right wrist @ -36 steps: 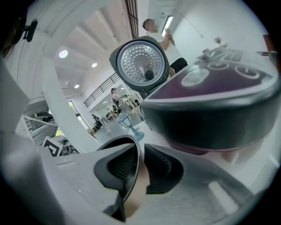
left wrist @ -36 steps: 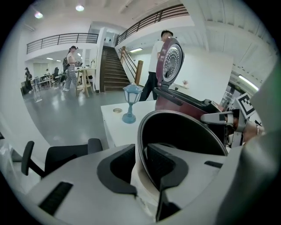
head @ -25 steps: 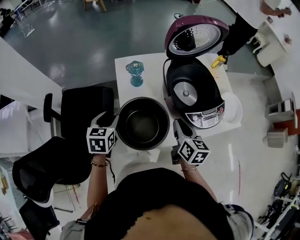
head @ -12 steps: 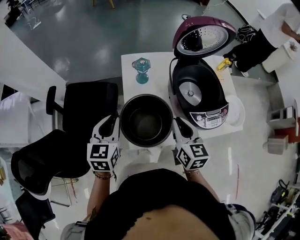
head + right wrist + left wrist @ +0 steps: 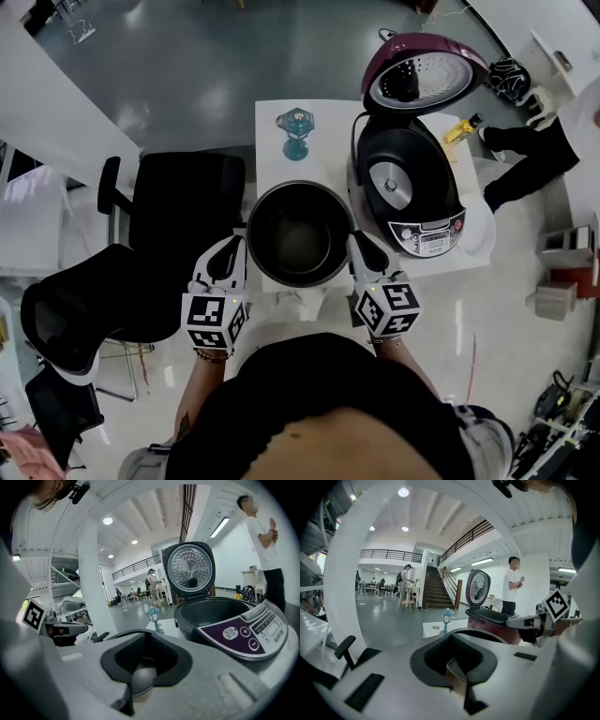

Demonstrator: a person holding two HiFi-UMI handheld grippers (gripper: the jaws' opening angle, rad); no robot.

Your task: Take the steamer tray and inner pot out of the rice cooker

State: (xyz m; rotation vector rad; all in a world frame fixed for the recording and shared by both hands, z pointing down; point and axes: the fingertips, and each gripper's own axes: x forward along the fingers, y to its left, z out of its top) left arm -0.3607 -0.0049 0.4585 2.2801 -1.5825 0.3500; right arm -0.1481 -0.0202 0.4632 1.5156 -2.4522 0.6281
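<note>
The black inner pot stands empty on the white table, left of the open rice cooker, whose maroon lid is tilted up. My left gripper sits just off the pot's near left side. Its jaws have just closed and are shut, with nothing showing between them. My right gripper is by the pot's near right side, jaws together, and the pot's wall shows just beyond them. The pot's rim rises past the left jaws. A white round dish lies right of the cooker.
A blue lantern-shaped ornament stands at the table's far left. Black office chairs crowd the table's left side. A person stands beyond the cooker at the upper right. The cooker's control panel is close to my right gripper.
Both grippers have drawn back from the pot's sides toward me. The left one, at the pot's left rim a second ago, now sits nearer my body. The pot stays on the table.
</note>
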